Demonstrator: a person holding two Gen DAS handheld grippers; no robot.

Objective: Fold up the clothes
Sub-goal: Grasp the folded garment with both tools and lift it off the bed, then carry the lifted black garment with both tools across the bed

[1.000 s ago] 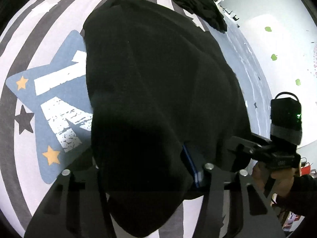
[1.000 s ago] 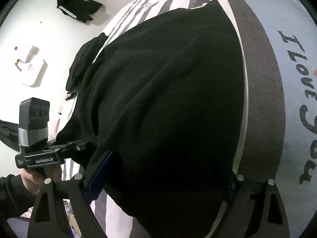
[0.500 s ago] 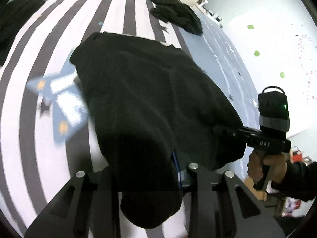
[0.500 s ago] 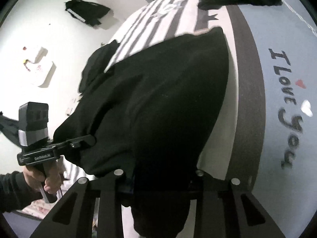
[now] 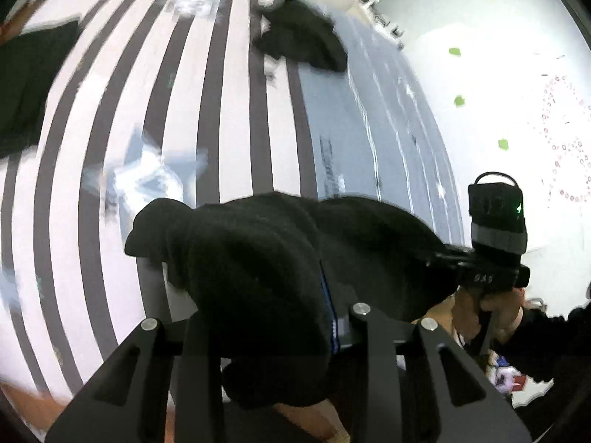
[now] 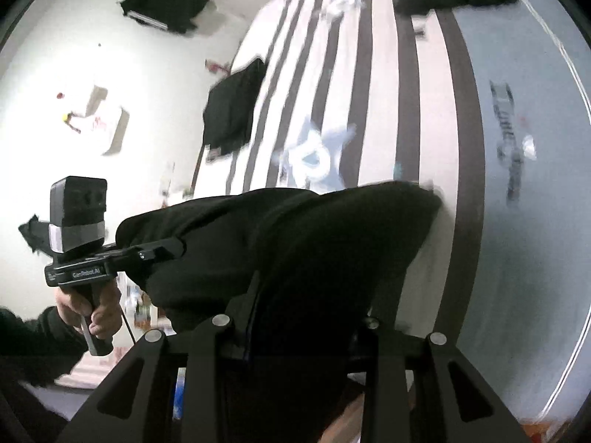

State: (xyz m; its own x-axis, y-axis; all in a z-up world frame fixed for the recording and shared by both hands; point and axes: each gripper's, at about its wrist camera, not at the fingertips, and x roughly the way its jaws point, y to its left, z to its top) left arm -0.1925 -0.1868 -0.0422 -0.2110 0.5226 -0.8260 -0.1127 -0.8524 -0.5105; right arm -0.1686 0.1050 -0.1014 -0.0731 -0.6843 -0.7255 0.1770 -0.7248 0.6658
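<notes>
A black garment (image 5: 258, 258) hangs between my two grippers, lifted near the front edge of the striped bedsheet (image 5: 229, 85). My left gripper (image 5: 273, 336) is shut on one end of it; cloth covers the fingertips. My right gripper (image 6: 295, 332) is shut on the other end of the same garment (image 6: 295, 236). The right gripper also shows in the left wrist view (image 5: 443, 254), the left gripper in the right wrist view (image 6: 159, 253), each with cloth in its jaws.
A black clothes pile (image 5: 303, 44) lies at the far end of the bed. Another dark garment (image 5: 26, 85) lies at the left edge, also in the right wrist view (image 6: 232, 107). A blue star print (image 5: 147, 173) marks the sheet. White wall (image 5: 517, 92) right.
Both grippers have pulled back and up with the garment. It left the sheet's middle, uncovering the star print, and now hangs bunched between them near the bed's front edge.
</notes>
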